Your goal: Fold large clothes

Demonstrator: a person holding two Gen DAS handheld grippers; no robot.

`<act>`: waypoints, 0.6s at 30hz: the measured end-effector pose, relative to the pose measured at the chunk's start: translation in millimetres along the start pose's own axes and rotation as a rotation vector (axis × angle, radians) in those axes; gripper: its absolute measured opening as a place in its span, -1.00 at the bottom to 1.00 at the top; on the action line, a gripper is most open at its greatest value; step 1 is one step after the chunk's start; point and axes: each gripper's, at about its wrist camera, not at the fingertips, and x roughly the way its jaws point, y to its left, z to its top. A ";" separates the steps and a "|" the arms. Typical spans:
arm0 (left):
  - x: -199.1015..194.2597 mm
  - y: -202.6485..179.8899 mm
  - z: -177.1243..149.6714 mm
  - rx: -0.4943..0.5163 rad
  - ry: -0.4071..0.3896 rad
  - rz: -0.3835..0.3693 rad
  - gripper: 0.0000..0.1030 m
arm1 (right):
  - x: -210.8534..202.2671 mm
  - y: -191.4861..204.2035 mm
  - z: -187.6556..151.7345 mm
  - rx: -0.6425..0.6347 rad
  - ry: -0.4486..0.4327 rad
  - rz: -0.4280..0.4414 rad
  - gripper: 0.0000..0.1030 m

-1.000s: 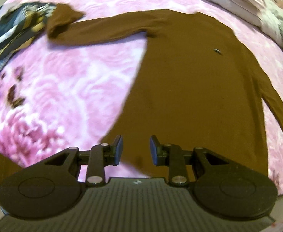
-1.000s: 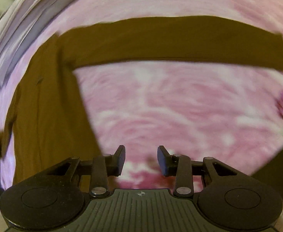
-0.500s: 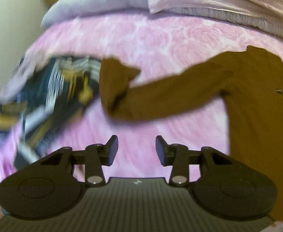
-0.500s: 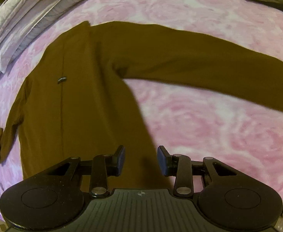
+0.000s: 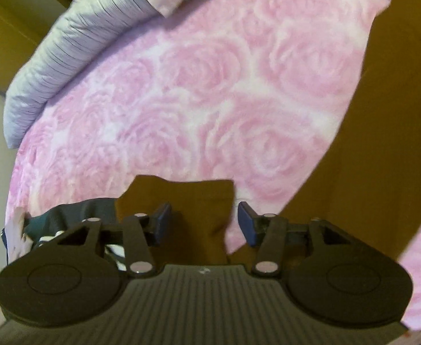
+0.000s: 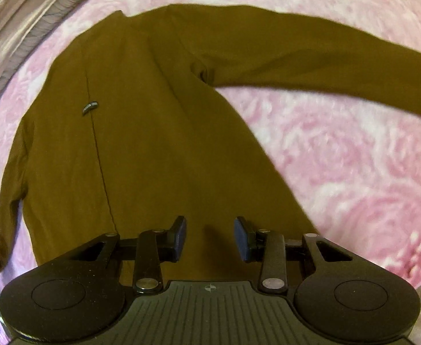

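Left gripper (image 5: 203, 221) has swung to the brown sweater's (image 6: 141, 132) sleeve cuff (image 5: 181, 198), jaws closing astride it, unpinched; right gripper (image 6: 209, 238) spread, empty, over hem.

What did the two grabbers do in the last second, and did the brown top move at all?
The left gripper swung away from the brown top's body, out along its sleeve, and now sits over the cuff; its jaws are closing, cuff between them, not pinched yet. The right gripper slid from the pink bedspread to over the top's lower body, open, holding nothing. The top stayed spread flat.
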 end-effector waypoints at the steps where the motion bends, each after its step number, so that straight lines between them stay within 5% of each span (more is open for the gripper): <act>1: 5.3 0.9 -2.4 0.010 -0.003 0.014 -0.68 | 2.6 3.1 -0.4 0.009 0.004 -0.007 -0.34; 2: 6.1 3.3 -4.3 0.004 -0.011 0.023 -0.95 | 2.9 5.9 -0.9 0.013 0.006 -0.009 -0.34; 7: -59.5 66.8 -34.7 -0.380 -0.216 0.087 -0.96 | 0.7 26.4 3.4 -0.031 -0.005 0.002 -0.34; 10: -96.7 111.9 -75.1 -0.655 -0.247 0.170 -0.96 | 3.3 35.9 6.3 -0.045 -0.011 0.008 -0.34; 13: -100.0 137.8 -126.7 -0.830 -0.162 0.203 -0.86 | 10.3 43.0 7.0 -0.043 -0.008 0.025 -0.34; 18: -78.9 140.9 -190.1 -0.954 0.126 0.273 -0.85 | 14.0 48.6 1.0 -0.092 0.000 0.055 -0.34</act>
